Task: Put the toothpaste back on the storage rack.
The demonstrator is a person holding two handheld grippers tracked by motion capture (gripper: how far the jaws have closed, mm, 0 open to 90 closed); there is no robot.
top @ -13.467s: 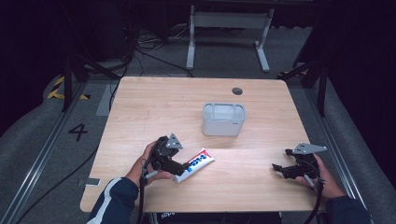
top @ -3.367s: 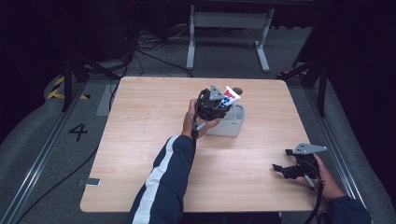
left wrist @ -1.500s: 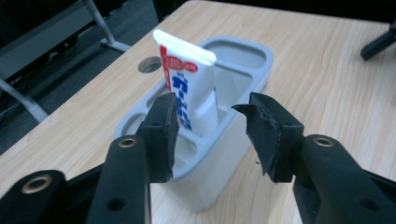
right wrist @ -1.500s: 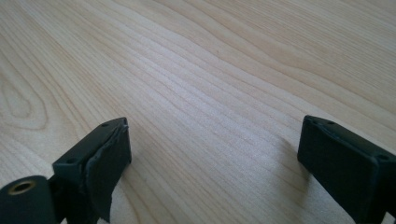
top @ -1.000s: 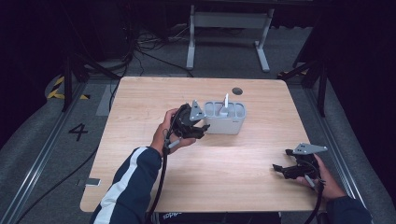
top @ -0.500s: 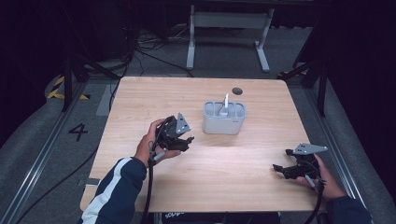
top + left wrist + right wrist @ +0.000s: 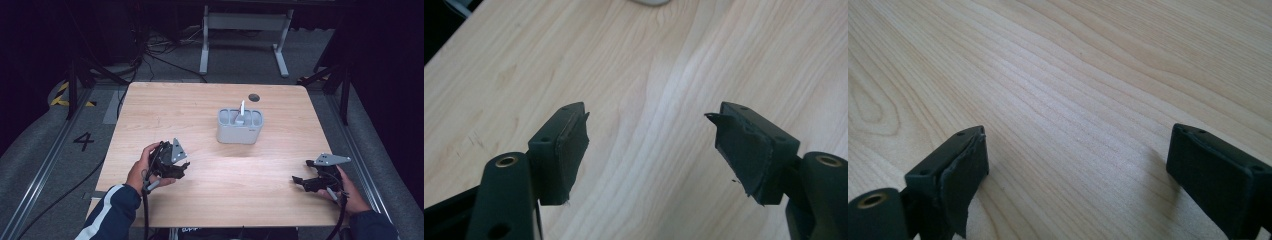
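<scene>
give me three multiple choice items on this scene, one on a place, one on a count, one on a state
1. Where is the toothpaste tube?
A. flat beside the left tongs
B. standing in the grey holder
C. on the floor

2. How many tongs are over the table?
A. one
B. two
C. three

3. What state are the left tongs in?
A. open and empty
B. shut on the tube
C. shut on a cloth

Answers: 1 B, the tube's end sticks up out of the holder; 2 B, the left tongs and right tongs sit near the front edge; 3 A, bare wood shows between the parted jaws.
</scene>
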